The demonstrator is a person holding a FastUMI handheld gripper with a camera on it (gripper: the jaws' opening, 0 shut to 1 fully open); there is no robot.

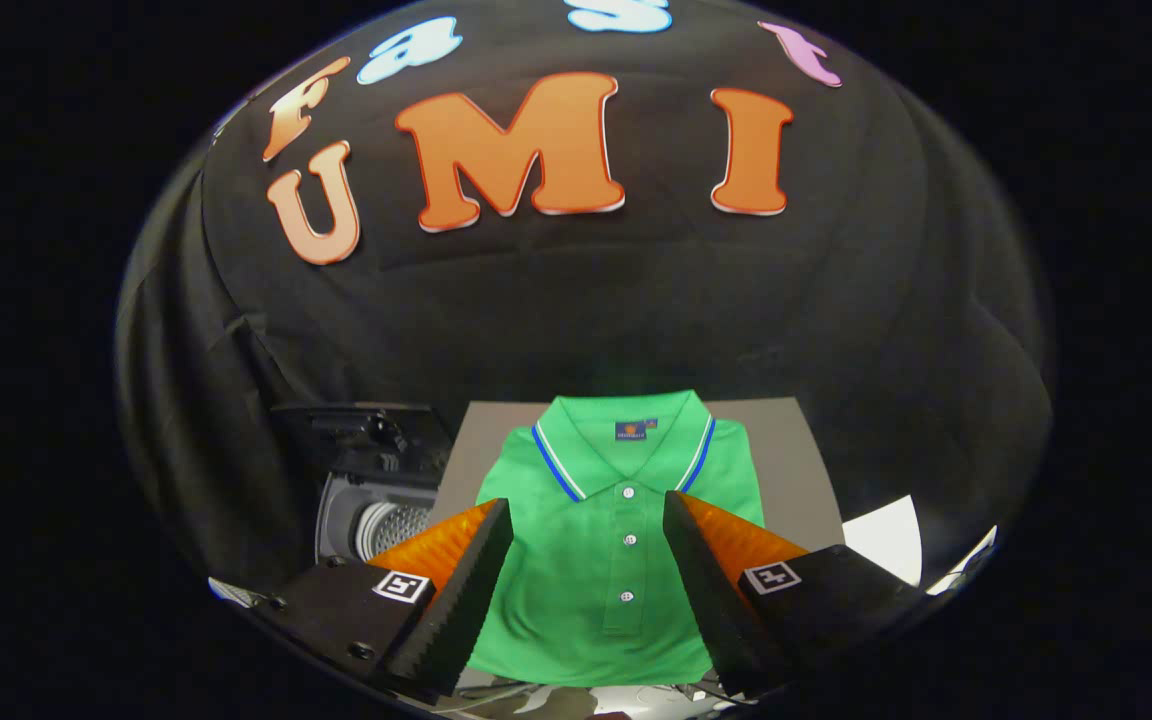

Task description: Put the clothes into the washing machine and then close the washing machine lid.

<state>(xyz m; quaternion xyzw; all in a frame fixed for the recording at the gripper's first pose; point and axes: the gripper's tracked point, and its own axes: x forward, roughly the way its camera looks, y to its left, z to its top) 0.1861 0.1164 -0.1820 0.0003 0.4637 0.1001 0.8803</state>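
1. Gripper: fingers spread wide apart, holding nothing, poised above the near half of the shirt.
2. Shirt: a green polo with blue-and-white collar trim, folded flat on a grey table; its button placket runs between the fingers, collar at the far end.
3. Washer: to the left of the table, lid raised, the perforated drum visible inside.
4. Judged stage: nothing is grasped yet; the shirt has to be picked up and carried left to the drum.
5. Risk, grasp: a pinch on the top layer alone may let the fold open, so that the shirt trails.
6. Risk, transfer: a trailing sleeve or hem could catch on the table edge or hang over the washer rim.
7. Risk, closing: cloth left across the rim would probably keep the lid from seating.
8. Risk, approach: fingers pressed hard onto the flat cloth may slide it along the table rather than gather it.
9. Writing: a small dark neck label sits inside the collar, too small to read; each finger carries a square black-and-white marker.
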